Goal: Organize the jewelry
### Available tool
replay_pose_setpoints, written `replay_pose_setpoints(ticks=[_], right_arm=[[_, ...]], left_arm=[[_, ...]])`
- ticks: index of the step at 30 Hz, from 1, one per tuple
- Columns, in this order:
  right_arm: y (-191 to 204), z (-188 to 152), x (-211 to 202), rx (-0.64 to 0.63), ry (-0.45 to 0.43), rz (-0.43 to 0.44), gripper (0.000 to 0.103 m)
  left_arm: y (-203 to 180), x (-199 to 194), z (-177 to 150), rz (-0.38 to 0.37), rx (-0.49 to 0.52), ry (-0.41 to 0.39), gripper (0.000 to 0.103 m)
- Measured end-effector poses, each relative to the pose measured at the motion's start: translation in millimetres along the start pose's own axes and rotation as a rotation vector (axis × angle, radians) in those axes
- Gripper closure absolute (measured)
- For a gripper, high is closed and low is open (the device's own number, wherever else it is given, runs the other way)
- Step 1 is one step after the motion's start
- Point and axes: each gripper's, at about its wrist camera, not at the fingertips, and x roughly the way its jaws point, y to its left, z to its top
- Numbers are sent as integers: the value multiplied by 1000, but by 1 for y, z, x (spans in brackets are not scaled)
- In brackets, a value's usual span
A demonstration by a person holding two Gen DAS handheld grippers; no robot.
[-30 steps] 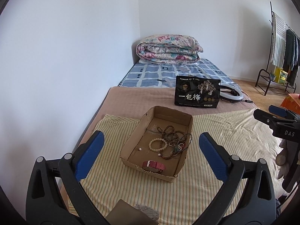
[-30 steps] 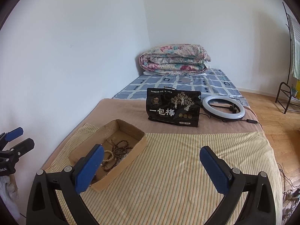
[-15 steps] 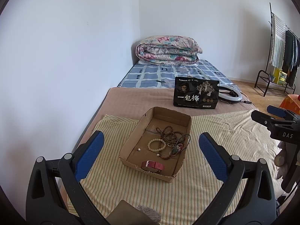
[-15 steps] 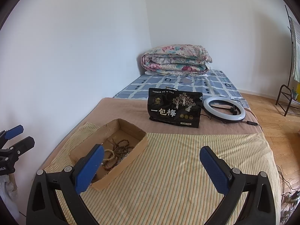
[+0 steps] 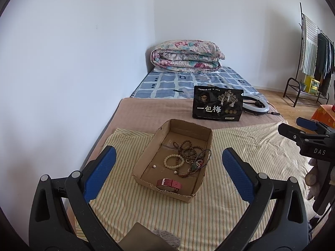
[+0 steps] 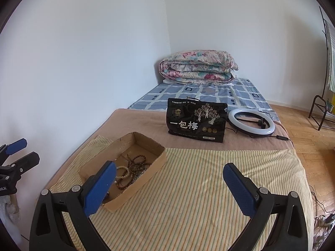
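Observation:
A shallow cardboard box [image 5: 146, 159] [image 6: 146, 146] sits on the striped cloth [image 5: 129, 205] on the bed. Inside lie a cream bead bracelet [image 5: 174, 161], dark wooden bead strings [image 5: 186, 148] [image 6: 136, 163], a tangle of cords, two loose pearls and a pink watch strap [image 5: 169, 183]. My left gripper [image 5: 167, 173] hovers open above the box's near end, nothing between its fingers. My right gripper [image 6: 169, 186] is open over the bare cloth to the right of the box; its left finger [image 6: 100, 188] hides the box's near corner.
A black snack pouch [image 5: 217, 106] [image 6: 195, 123] stands behind the box, with a ring light [image 6: 251, 123] and its cable beside it. A folded floral quilt [image 5: 186, 55] lies at the bed's head. The wall runs along the left; a clothes rack [image 5: 314, 52] stands at right.
Both grippers have drifted slightly, so the box sits a little lower in the left view and shifts right in the right view. Both stay open and empty.

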Motion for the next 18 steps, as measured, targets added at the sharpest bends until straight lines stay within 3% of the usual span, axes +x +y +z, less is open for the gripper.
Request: replay_pose_setpoints(ticks=[18], right_arm=[[-2, -1, -2, 3, 1, 1, 0]], left_arm=[[-5, -6, 1, -3, 2, -3, 0]])
